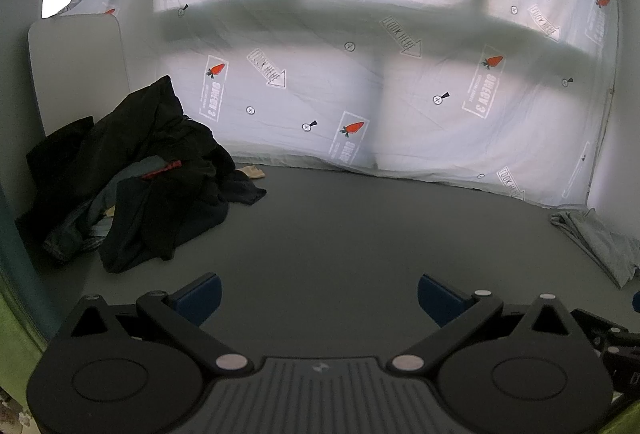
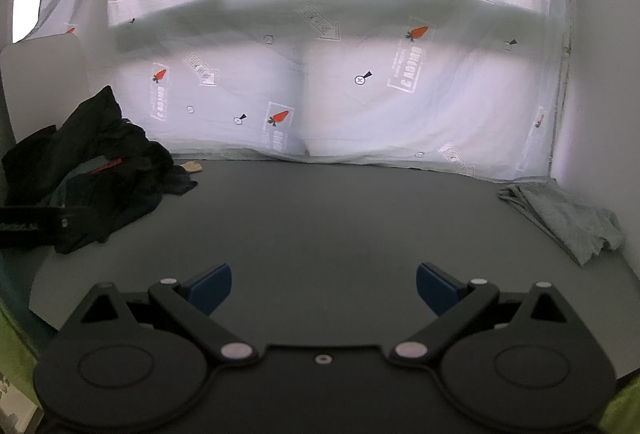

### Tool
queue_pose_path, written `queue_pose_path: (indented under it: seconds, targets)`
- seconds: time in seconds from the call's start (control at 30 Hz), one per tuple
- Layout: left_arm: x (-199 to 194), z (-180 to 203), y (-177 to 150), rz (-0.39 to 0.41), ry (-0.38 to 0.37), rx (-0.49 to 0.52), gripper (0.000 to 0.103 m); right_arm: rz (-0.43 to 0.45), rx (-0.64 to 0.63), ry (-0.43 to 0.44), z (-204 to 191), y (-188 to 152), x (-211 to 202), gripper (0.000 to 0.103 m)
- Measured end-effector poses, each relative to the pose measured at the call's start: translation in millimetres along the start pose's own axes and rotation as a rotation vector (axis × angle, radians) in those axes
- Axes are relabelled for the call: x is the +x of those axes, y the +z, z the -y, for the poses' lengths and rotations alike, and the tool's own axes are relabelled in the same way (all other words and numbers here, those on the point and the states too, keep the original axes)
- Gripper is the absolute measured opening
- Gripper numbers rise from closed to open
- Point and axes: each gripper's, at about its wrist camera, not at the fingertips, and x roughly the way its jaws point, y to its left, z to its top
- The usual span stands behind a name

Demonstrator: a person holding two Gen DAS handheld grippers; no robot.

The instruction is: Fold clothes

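A heap of dark clothes (image 1: 136, 173) lies at the table's far left, black and navy pieces tangled with a red strip showing; the same heap (image 2: 92, 177) appears at the left of the right wrist view. A folded grey garment (image 2: 560, 218) rests at the far right by the wall, and its edge (image 1: 600, 242) shows in the left wrist view. My left gripper (image 1: 318, 298) is open over bare table, nothing between its blue pads. My right gripper (image 2: 324, 288) is open too, holding nothing. Both sit well short of either garment.
The grey table (image 1: 340, 234) runs back to a hung white sheet (image 1: 360, 93) printed with carrots and arrows. A small tan cloth scrap (image 1: 252, 171) lies behind the heap. A white board (image 1: 76, 69) leans at the left. The left gripper's dark body (image 2: 32, 226) pokes in at left.
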Motion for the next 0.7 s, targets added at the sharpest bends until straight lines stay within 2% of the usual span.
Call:
queue_pose_path:
  seconds: [0.23,0.43,0.57,0.7]
  targets:
    - [19.3,3.7,6.8,-0.012,-0.016,-0.031,0.103,-0.006,0.046,-0.055,17.9,4.1,10.6,0.1]
    - [57.6,14.6,22.5,-0.018,-0.037,-0.109,0.103,0.024,0.105,-0.135,52.9,23.5,46.9,0.103]
    - [87.3,16.6,37.8,-0.047,-0.015,-0.118,0.103,0.007,0.164,-0.105,70.5,36.5,90.2,0.103]
    - [114.0,8.2,59.2,-0.095,0.044,-0.142,0.103,-0.042,0.226,-0.053,76.3,55.8,140.8,0.103]
